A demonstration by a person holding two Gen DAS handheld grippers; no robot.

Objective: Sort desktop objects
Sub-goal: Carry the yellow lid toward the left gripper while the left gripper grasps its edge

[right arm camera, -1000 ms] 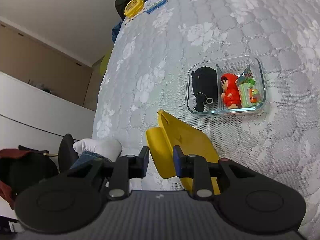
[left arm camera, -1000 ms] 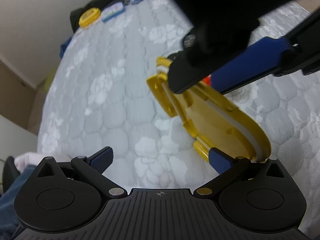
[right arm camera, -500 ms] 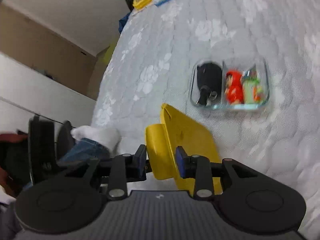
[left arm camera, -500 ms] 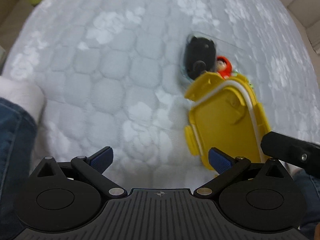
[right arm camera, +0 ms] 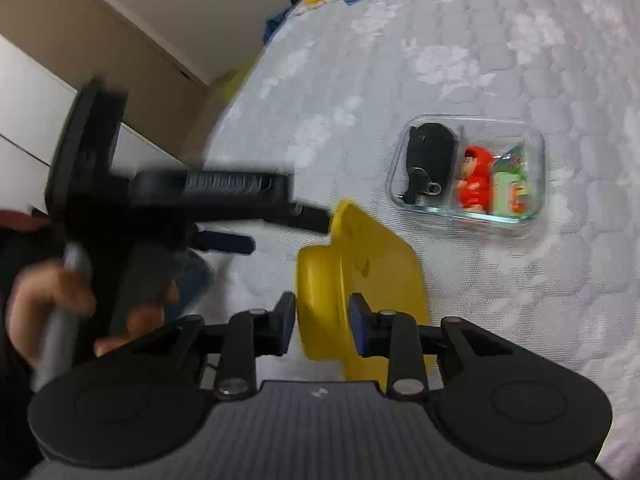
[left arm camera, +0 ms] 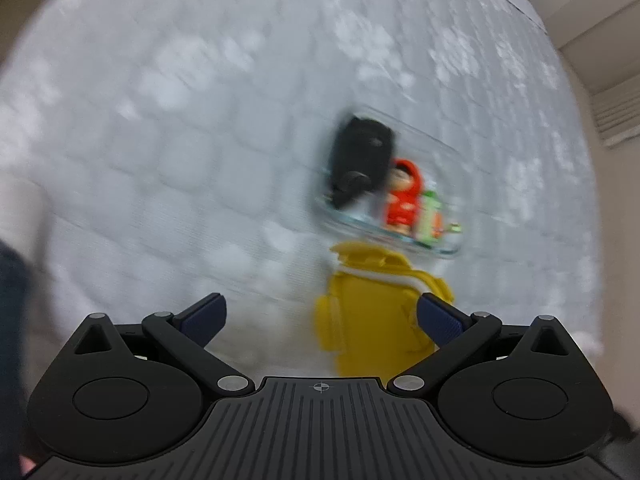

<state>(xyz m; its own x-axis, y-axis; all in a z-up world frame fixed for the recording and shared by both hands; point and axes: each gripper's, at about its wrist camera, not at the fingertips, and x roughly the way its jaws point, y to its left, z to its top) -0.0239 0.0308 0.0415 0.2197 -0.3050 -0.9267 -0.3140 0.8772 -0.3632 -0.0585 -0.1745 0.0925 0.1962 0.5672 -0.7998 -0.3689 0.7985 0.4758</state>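
Clamping the yellow lid (right arm camera: 362, 280) by its edge flap, right gripper (right arm camera: 322, 320) unchanged. Left gripper (left arm camera: 320, 318), jaws spread and empty, has swung off the lid. Beyond the lid: glass container (right arm camera: 536, 152) with toys, unmoved.

Surface (right arm camera: 460, 40): quilted cloth, matt, pale grey, woven floral pattern, hexagonal stitching. Container (right arm camera: 536, 184), right of centre: clear glass or plastic, cannot tell which, glossy rim. Lid (right arm camera: 384, 264), lower centre: yellow plastic, smooth, slight sheen. Claw bodies: matt black plastic, ribbed; pads (right arm camera: 358, 330) dark blue, textured; pivot pins look metallic.
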